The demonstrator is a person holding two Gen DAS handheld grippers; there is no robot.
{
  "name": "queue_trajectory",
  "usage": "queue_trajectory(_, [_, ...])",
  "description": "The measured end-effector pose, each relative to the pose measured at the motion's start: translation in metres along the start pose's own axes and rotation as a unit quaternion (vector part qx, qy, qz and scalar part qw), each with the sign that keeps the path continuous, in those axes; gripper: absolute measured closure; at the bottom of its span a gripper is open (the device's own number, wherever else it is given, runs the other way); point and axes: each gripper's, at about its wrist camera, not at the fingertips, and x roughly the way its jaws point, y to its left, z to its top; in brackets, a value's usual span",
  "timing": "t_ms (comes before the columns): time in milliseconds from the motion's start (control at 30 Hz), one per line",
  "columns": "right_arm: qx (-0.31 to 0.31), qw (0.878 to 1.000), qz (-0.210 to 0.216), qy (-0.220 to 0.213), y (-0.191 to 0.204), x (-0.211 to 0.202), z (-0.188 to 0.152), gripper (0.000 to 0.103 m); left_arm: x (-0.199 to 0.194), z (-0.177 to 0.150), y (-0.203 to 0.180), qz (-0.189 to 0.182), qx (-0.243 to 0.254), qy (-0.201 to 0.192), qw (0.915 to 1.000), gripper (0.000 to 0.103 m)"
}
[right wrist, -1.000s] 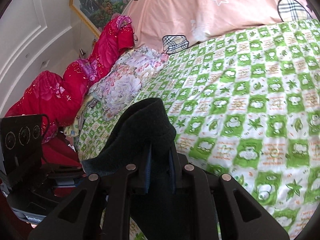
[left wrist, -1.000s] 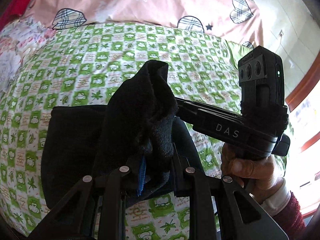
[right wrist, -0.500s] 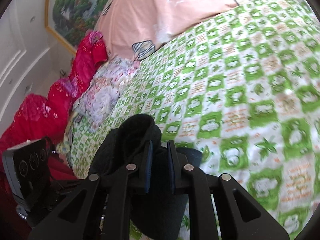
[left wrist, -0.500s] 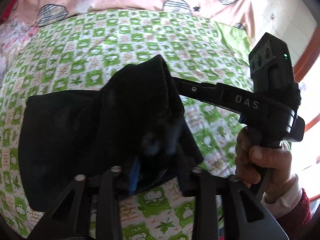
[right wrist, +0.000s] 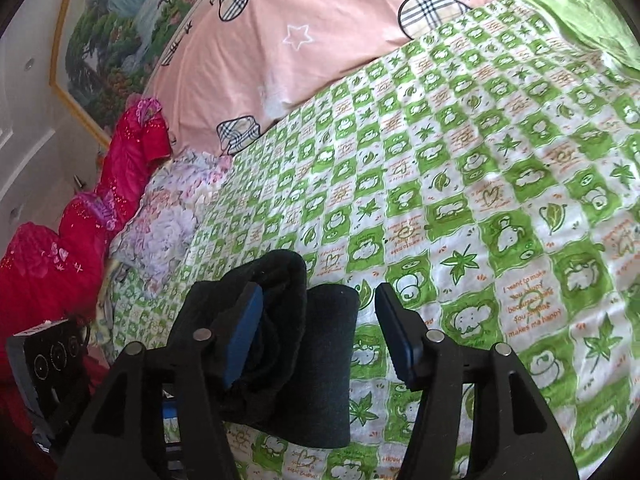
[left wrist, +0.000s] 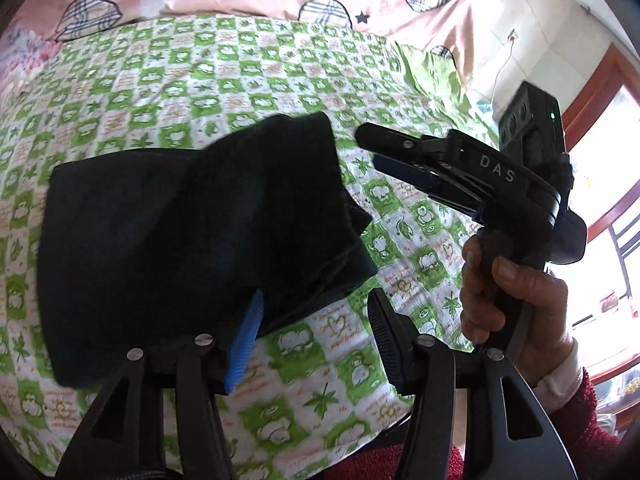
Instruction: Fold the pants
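Note:
The black pants [left wrist: 168, 232] lie folded in a thick bundle on the green checked bedspread [left wrist: 240, 60]. My left gripper [left wrist: 316, 332] is open, its fingers spread, with the bundle's near edge resting against the left blue pad [left wrist: 246, 340]. My right gripper [right wrist: 320, 332] is open too; the folded black pants [right wrist: 304, 360] sit between its fingers, against the left pad [right wrist: 240, 340]. The right gripper also shows in the left wrist view [left wrist: 384, 152], held by a hand, its tips just right of the bundle.
A pink quilt [right wrist: 320, 40] with plaid hearts lies at the head of the bed. Red clothing [right wrist: 80, 220] and a floral cloth [right wrist: 168, 220] lie along the bed's left side. A window with a wooden frame [left wrist: 600, 112] is at the right.
Both grippers have opened and let go of the pants. The lifted fold has dropped flat onto the bundle, and the right gripper has drawn back to the right of it.

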Motion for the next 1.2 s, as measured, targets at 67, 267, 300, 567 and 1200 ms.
queue_trajectory(67, [-0.009,1.0,-0.008,-0.001,0.012,0.0,-0.001,0.038,-0.006,-0.001,0.004,0.023,-0.001,-0.005,0.9997,0.046])
queue_trajectory(267, [-0.062,0.997,-0.054,0.002,0.054,0.012,-0.003,0.03,-0.034,-0.001,0.033,0.059,-0.032,-0.039,0.997,0.036])
queue_trajectory(300, [-0.07,0.996,-0.063,0.001,0.06,0.015,-0.004,0.029,-0.039,-0.001,0.039,0.067,-0.038,-0.044,0.9961,0.034])
queue_trajectory(567, [-0.071,0.992,-0.105,0.014,0.068,0.037,-0.01,0.027,-0.058,-0.001,0.106,0.111,-0.117,-0.055,0.9854,0.027])
queue_trajectory(1200, [-0.087,0.975,-0.203,0.033,0.033,0.033,-0.043,0.026,-0.018,0.006,0.146,0.101,-0.154,-0.017,0.9828,0.02])
